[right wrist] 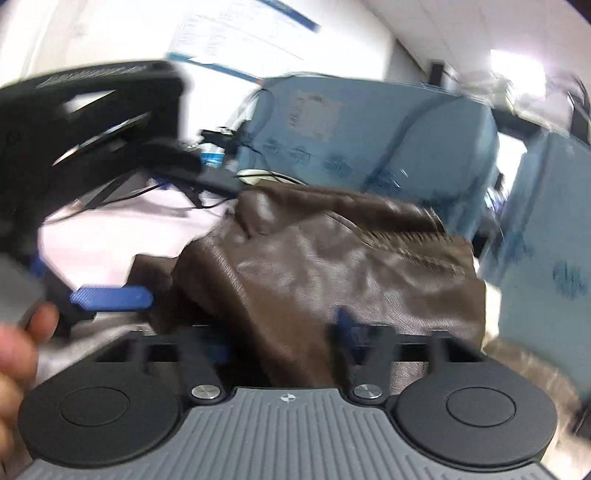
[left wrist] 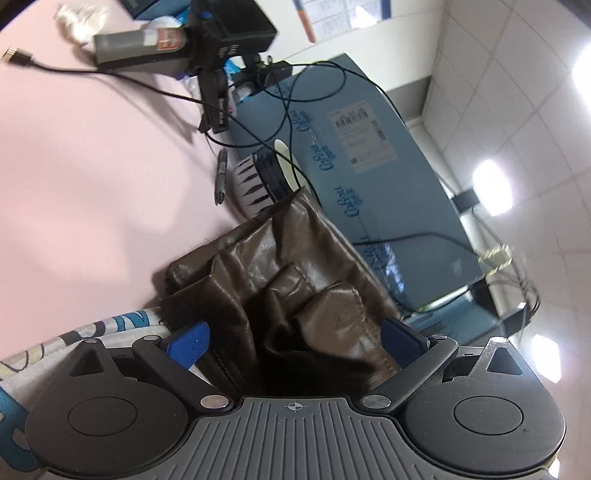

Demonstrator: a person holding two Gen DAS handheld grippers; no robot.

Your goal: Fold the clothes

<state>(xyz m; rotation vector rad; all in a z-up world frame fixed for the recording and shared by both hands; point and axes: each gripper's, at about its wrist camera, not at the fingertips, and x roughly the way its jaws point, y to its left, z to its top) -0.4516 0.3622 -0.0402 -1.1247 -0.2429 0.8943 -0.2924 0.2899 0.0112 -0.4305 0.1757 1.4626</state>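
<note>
A brown leather garment point(left wrist: 280, 273) with dark lining lies bunched on the pink table point(left wrist: 92, 166). My left gripper point(left wrist: 295, 338) has its blue fingers point(left wrist: 186, 341) spread wide on either side of the bunched leather, not pinching it. In the blurred right wrist view the same brown garment point(right wrist: 332, 266) drapes over my right gripper point(right wrist: 284, 332), whose blue pads point(right wrist: 345, 323) appear closed in on a fold of it. The left gripper's blue finger point(right wrist: 110, 295) and the hand holding it show at left.
A patterned grey and blue cloth point(left wrist: 74, 336) lies under the leather at left. A large blue box point(left wrist: 354, 166) stands behind, with black cables, a marker pen point(left wrist: 221, 175), a black device point(left wrist: 229, 29) and a striped item point(left wrist: 255, 181) nearby.
</note>
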